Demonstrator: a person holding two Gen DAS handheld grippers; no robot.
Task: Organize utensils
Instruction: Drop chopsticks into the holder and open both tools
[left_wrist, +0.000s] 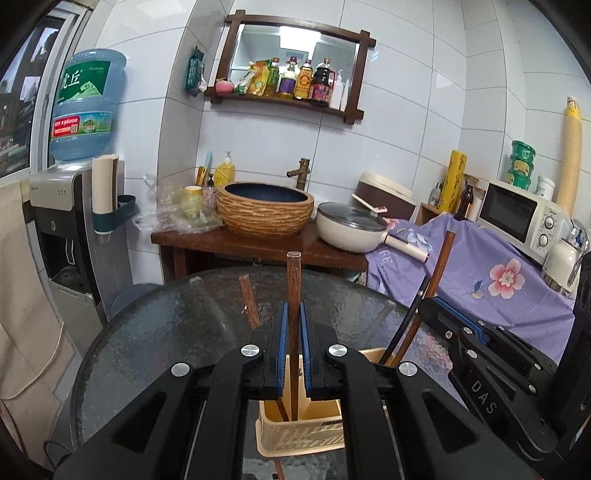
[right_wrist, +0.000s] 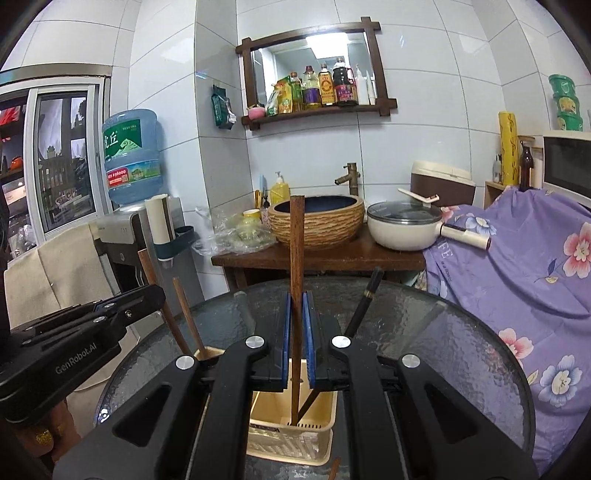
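Both grippers are clamped on brown wooden chopsticks above the cream slotted basket standing on the round glass table. Seen from its own camera, the left gripper pinches one upright chopstick between its blue pads, and the stick's lower end reaches down into the basket's left compartment. The right gripper likewise squeezes a chopstick whose lower end sits inside the basket, close to the front wall.

Only the left camera shows the right gripper from the side, at the basket's right, with a wooden stick rising past it. That camera also shows a microwave on the flowered purple cloth far beyond the basket. Only the right camera shows the left gripper from the side, left of the basket, and a second brown chopstick leaning out of the basket's left compartment. A black chopstick slants out of the basket to the right; its lower end is hidden behind the gripper body, so it is probably resting in the right compartment.

Beyond the table, both views show a woven-look sink bowl and a lidded cream pan on a wooden counter.
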